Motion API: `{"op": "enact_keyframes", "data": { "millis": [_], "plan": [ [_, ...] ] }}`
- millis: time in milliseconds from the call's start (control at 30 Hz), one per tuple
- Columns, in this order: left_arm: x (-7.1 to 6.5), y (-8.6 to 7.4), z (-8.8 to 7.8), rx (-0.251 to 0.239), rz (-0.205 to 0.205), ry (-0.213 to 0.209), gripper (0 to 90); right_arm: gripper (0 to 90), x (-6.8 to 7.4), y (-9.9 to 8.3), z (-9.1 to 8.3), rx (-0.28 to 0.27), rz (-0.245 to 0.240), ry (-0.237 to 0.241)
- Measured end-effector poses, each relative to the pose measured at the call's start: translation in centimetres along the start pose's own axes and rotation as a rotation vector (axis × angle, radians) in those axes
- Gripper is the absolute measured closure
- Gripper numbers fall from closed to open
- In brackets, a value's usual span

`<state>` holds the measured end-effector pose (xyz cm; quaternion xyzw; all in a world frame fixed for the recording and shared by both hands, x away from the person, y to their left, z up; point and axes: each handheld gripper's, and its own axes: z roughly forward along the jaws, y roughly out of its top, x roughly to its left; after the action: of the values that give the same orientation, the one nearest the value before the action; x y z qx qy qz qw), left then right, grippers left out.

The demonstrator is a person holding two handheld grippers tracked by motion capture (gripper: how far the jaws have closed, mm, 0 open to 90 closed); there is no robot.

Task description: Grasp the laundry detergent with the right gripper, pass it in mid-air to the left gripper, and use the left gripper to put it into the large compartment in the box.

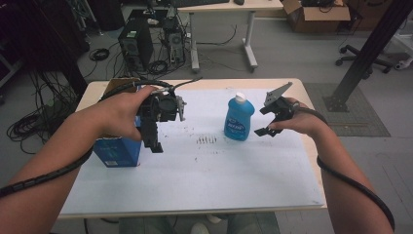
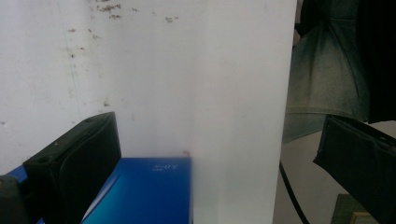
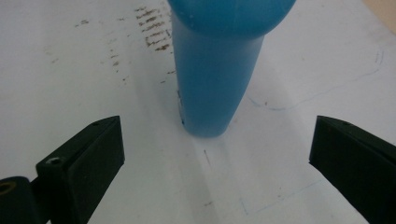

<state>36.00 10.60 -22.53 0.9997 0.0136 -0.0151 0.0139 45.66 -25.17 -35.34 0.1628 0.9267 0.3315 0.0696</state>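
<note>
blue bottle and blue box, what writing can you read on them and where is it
Blue bottle: a white label on its front, lettering too small and blurred to read.
Blue box: a small pale label patch low on its side, unreadable in the high view.
Blue box top: small white print near its far edge, too blurred to quote.
</note>
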Motion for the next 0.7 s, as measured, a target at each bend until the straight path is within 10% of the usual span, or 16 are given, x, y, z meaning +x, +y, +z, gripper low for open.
{"op": "enact_keyframes", "data": {
  "millis": [700],
  "plan": [
    [-0.2,-0.3,1.4,-0.014,0.020,-0.010,0.2,2.1,0.5,-1.8,3.6,-0.181,0.066,0.021]
  ]
}}
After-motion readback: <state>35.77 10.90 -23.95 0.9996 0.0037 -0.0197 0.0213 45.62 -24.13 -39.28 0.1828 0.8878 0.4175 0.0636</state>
